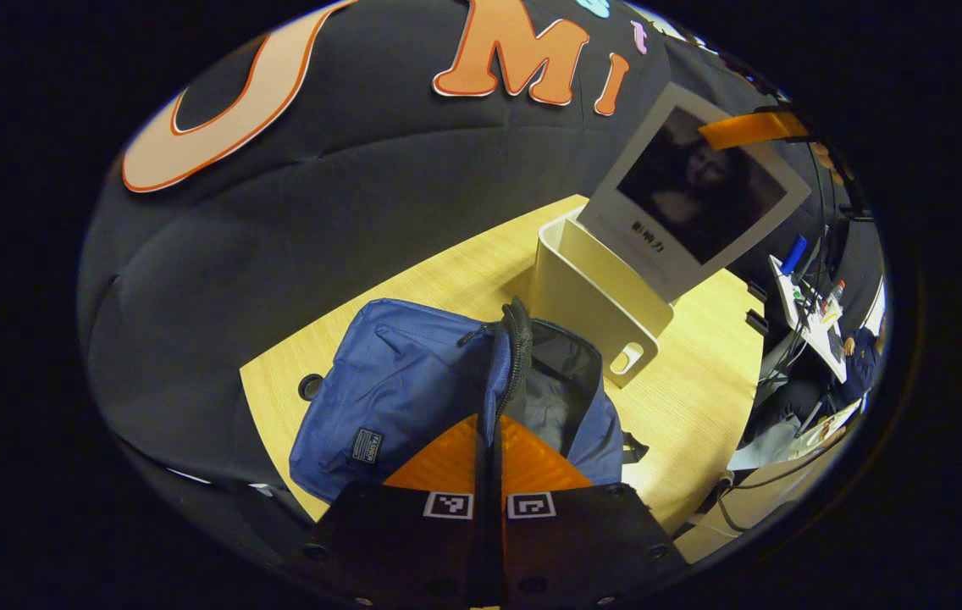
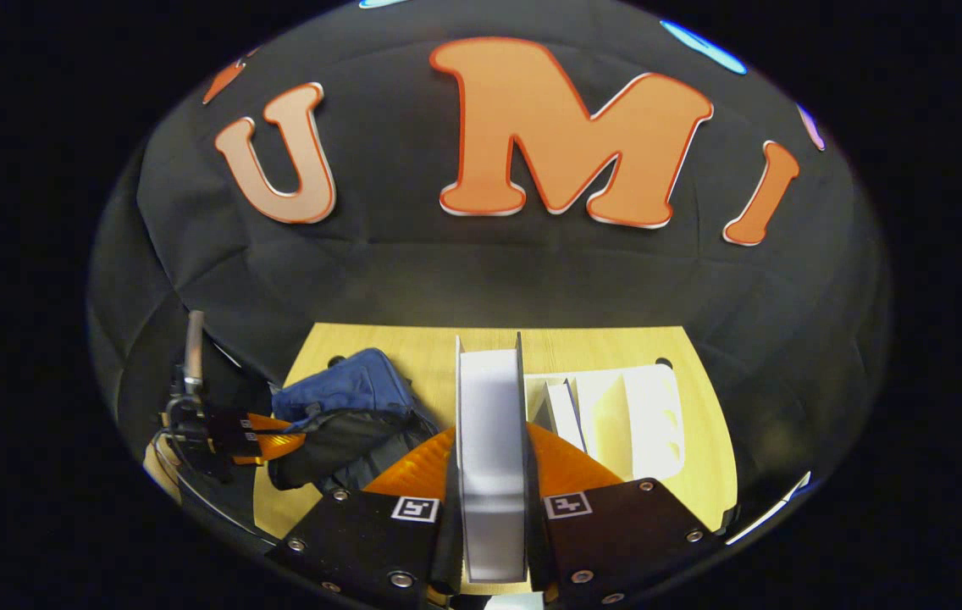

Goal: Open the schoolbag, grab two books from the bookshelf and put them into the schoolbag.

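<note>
- The right gripper (image 2: 491, 500) has its fingers closed on a book (image 2: 491, 440), pressing on both covers, with the book held upright and edge-on above the table (image 2: 413, 347).
- In the left gripper view that same book (image 1: 693, 191) hangs above the white bookshelf (image 1: 595, 296), clear of its walls.
- The left gripper (image 1: 489, 457) has its fingers nearly together, pinching the rim of the schoolbag (image 1: 400, 381) beside the zip, so the mouth stays open.
- The schoolbag lies on the table just beside the bookshelf; its grey lining shows through the open mouth.
- Judged from this, the step in hand is carrying a book over to the bag.
- To do it well, I would turn the book so its narrow edge meets the opening, and lower it along the lining rather than against the zip teeth.
- The left gripper should keep the rim lifted and pulled wide, since the cloth is soft and would likely sag shut.
- The bag is blue woven fabric, creased and floppy, with a dark zip and a small sewn patch.
- The book looks stiff and flat, with pale covers and a dark picture on its front; smooth covers may slip, so a firm squeeze is wise.
- The bookshelf is hard, smooth, white, with upright dividers and a cut-out handle; another book (image 2: 564, 415) stands in it.
- The table is pale wood grain with round cable holes.
</note>
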The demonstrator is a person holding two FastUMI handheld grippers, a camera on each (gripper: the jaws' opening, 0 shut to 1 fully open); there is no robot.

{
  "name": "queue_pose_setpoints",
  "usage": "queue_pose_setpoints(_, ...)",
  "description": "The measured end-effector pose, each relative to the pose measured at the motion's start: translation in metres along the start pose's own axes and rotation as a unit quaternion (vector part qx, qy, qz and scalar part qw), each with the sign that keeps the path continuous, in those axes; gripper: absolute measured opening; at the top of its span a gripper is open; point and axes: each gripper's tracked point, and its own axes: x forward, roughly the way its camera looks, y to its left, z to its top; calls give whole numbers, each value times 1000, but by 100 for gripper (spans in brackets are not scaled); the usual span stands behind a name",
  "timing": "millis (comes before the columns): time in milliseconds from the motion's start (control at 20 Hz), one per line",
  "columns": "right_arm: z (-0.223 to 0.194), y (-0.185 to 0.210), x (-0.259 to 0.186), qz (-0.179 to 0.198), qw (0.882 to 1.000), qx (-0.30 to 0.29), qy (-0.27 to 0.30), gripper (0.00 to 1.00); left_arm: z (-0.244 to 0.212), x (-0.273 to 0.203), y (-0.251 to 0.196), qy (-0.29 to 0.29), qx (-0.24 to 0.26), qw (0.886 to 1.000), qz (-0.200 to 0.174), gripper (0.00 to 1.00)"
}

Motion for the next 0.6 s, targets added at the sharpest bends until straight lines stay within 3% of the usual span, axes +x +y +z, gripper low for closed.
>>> queue_pose_setpoints(200,-9,25,-30,68,995,69,-23,30,2,-2,0,1,1,1000,13,1)
queue_pose_setpoints(350,-41,41,-19,110,984,143,-1,30,7,-8,-2,2,29,999,30,1)
queue_pose_setpoints(600,-110,58,36,158,946,282,31,29,17,-18,-16,-2,73,997,35,0)
